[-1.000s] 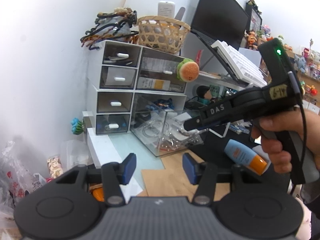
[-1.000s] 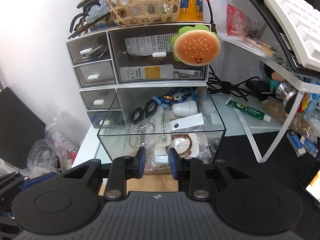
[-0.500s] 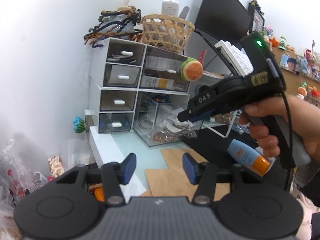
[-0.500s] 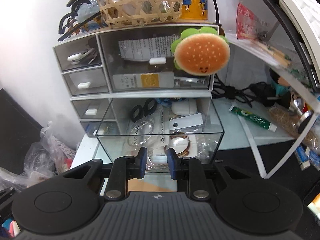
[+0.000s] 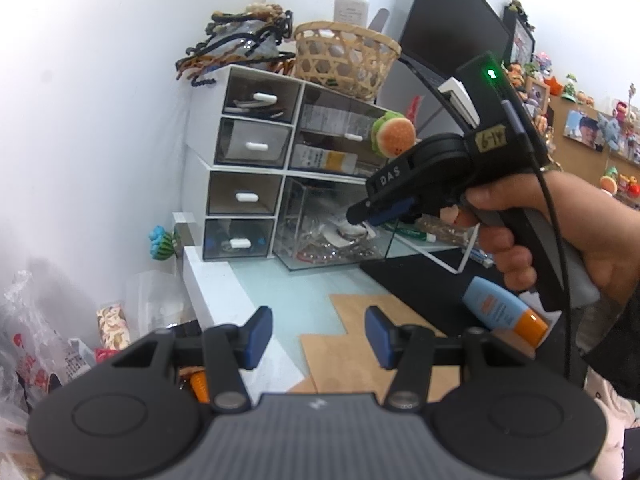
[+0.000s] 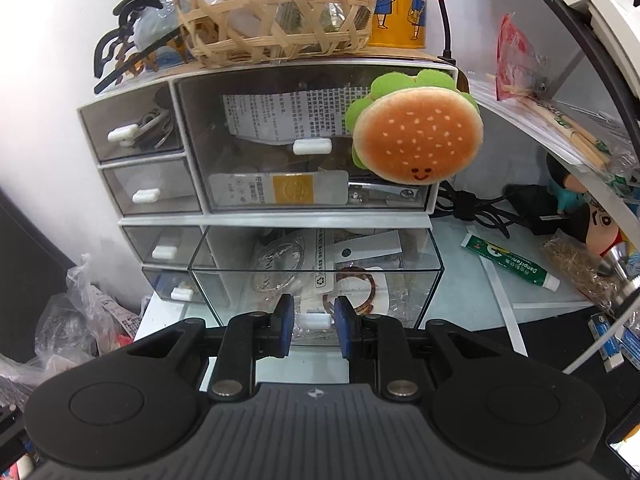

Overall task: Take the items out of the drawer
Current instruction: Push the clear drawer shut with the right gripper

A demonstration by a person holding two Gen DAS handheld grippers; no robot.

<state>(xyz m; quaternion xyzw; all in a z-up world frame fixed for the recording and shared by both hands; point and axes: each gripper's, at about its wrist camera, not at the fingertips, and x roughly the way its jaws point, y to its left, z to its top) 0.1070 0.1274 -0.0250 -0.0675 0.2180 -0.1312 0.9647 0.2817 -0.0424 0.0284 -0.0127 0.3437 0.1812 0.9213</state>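
A white organizer (image 6: 192,148) with clear drawers stands against the wall. Its lower right clear drawer (image 6: 316,284) is part-way out and holds packets, a brown bangle (image 6: 356,284) and papers. My right gripper (image 6: 311,326) is at the drawer's front, its blue pads on either side of the white handle (image 6: 316,322), narrowly open. In the left wrist view the right gripper (image 5: 356,216) sits over the same drawer (image 5: 332,236). My left gripper (image 5: 316,338) is open and empty above the desk, well back from the organizer (image 5: 248,168).
A burger plush (image 6: 416,140) hangs at the upper drawer's right. A bamboo basket (image 6: 272,8) and hair clips sit on top. A toothpaste tube (image 6: 508,260), cables and a laptop stand's leg lie to the right. A sunscreen bottle (image 5: 504,312) and cardboard (image 5: 360,344) lie on the desk.
The drawer has slid inward, shorter than a second ago, with the right gripper moving forward at its handle. The left gripper has pulled back from the organizer.
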